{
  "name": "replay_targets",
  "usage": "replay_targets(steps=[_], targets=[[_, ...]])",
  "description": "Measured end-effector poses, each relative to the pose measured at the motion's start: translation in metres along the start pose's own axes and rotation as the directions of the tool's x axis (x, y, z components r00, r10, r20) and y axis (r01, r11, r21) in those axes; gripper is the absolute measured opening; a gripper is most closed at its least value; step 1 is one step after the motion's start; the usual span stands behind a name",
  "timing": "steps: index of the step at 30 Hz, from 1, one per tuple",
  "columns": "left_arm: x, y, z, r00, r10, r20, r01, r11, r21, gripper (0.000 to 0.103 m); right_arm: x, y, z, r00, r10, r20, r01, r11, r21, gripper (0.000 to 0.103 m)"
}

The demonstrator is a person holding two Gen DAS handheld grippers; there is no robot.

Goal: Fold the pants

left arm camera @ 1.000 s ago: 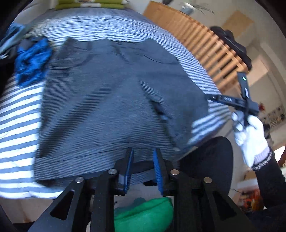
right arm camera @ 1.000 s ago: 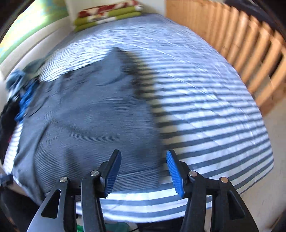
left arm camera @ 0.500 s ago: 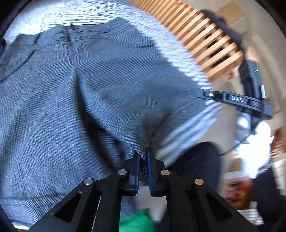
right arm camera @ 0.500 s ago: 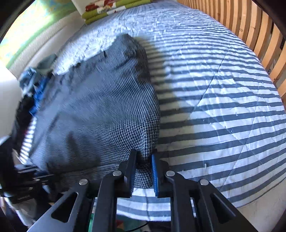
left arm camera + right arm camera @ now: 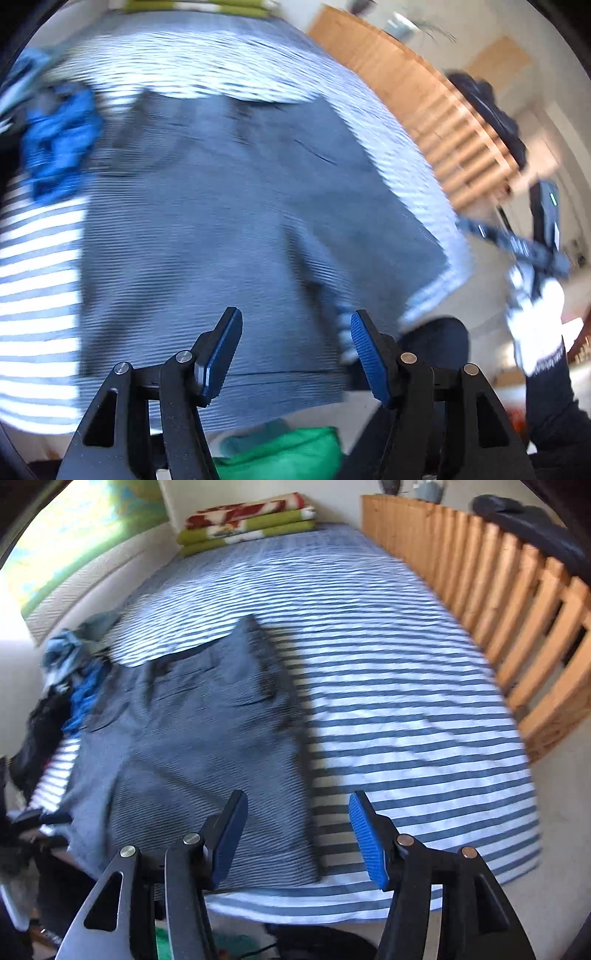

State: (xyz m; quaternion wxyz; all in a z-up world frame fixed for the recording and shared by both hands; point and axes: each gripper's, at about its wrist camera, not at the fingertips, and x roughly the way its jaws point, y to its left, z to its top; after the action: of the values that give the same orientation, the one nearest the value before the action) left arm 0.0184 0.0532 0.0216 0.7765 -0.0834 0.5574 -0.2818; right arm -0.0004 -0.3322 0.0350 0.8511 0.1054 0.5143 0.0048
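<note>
Grey checked pants (image 5: 229,229) (image 5: 207,738) lie flat on a blue-and-white striped bed cover (image 5: 388,686), waistband at the far end and hems at the near edge. My left gripper (image 5: 295,350) hovers above the near hem, its jaws opening, with no cloth pinched between them. My right gripper (image 5: 297,834) hangs over the pants' right near corner, jaws also opening and holding nothing. The left wrist view is blurred and shows the right gripper's body (image 5: 532,243) in a white-gloved hand (image 5: 535,325) at the far right.
Crumpled blue and dark clothes (image 5: 55,144) (image 5: 70,686) lie left of the pants. Folded blankets (image 5: 247,520) rest at the bed's far end. A wooden slatted rail (image 5: 517,620) runs along the right side. A green item (image 5: 280,458) lies below the bed edge.
Half a second ago both grippers were pinched on the pants' near hem. Both have since let go, spread apart and pulled back upward; the pants lie flat again.
</note>
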Motion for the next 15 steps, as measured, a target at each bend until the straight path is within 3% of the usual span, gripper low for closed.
replay_targets(steps=[5, 10, 15], targets=[[-0.037, 0.081, 0.004, 0.993, 0.103, 0.062, -0.092, 0.983, -0.160, 0.065, 0.030, 0.090, 0.007, 0.985, 0.158, -0.066, -0.165, 0.978, -0.131, 0.054], [-0.046, 0.123, 0.001, 0.983, 0.165, 0.079, -0.145, 0.967, -0.211, 0.065, 0.064, 0.156, 0.025, 0.997, 0.050, -0.052, -0.062, 0.959, -0.278, 0.054], [-0.040, 0.141, 0.018, 0.982, 0.172, 0.080, -0.150, 0.962, -0.230, 0.065, 0.089, 0.138, 0.074, 0.997, -0.076, 0.001, 0.075, 0.974, -0.212, 0.054]])
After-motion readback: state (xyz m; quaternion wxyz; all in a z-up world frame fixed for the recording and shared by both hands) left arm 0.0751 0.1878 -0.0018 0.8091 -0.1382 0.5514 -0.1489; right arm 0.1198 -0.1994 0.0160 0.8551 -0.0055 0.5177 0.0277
